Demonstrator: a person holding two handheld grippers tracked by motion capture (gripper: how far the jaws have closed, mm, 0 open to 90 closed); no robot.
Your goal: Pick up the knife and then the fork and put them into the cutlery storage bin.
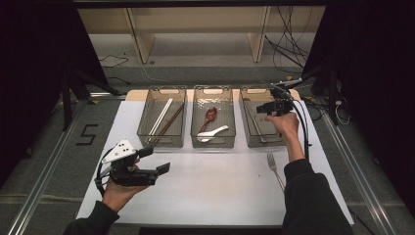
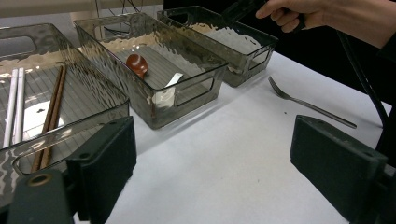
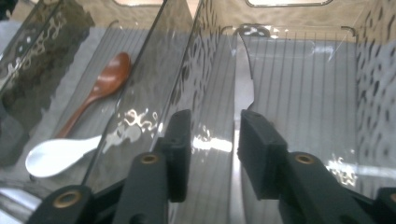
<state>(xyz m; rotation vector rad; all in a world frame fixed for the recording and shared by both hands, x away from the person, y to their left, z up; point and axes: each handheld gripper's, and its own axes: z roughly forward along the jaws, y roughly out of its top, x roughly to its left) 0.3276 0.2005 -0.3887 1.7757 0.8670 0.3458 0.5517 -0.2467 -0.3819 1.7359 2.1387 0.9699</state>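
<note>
Here, right gripper [image 3: 212, 140] over right bin [image 1: 247, 128], jaws apart, knife [image 3: 243, 79] lying loose between them on bin floor. Withdraw straight up, jaws clear of blade. Fork [image 1: 274, 169] waits behind gripper on table. Left gripper [image 1: 147, 169] gaping, empty. Floor mark "5" [image 1: 88, 134] left of table.

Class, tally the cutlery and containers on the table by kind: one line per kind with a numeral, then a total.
Clear bins: 3
White chopsticks: 2
Brown chopsticks: 2
Brown spoon: 1
White spoon: 1
Knife, lying in the right bin: 1
Fork, on the table: 1
Total: 11
</note>
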